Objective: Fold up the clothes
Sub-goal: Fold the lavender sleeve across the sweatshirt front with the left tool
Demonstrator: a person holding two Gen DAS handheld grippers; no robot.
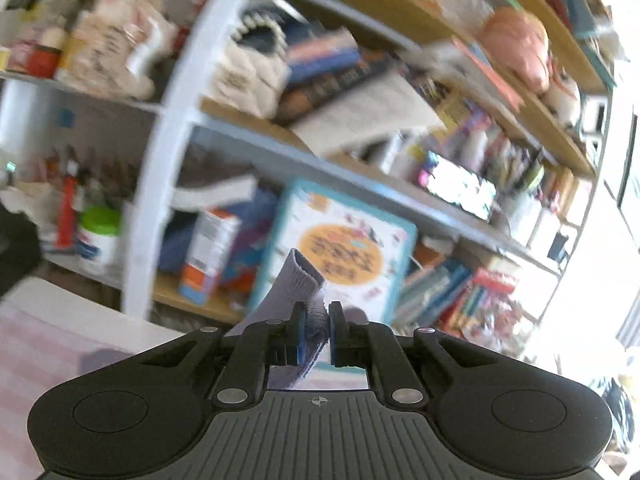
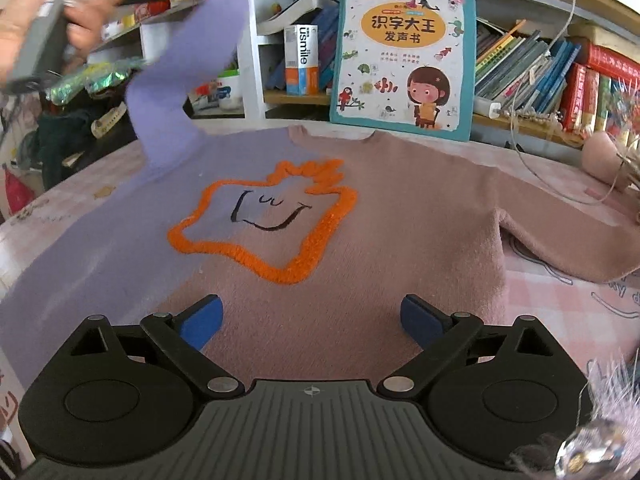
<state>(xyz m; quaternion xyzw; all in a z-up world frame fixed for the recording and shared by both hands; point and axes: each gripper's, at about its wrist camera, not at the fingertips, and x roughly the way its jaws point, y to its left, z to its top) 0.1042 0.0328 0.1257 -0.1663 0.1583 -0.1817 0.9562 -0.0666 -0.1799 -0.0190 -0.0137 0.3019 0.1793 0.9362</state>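
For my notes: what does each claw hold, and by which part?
Left claw: the sweater's purple sleeve, by its ribbed cuff. Right claw: nothing, open.

The left gripper [image 1: 317,330] was clamped on the ribbed cuff of a lilac sleeve [image 1: 298,286], its blue pads pressed against the fabric from both sides. The cuff stood up in front of a teal-edged children's book [image 1: 340,248], which leaned on the lowest shelf of a blurred bookcase [image 1: 256,148] behind the gripper.
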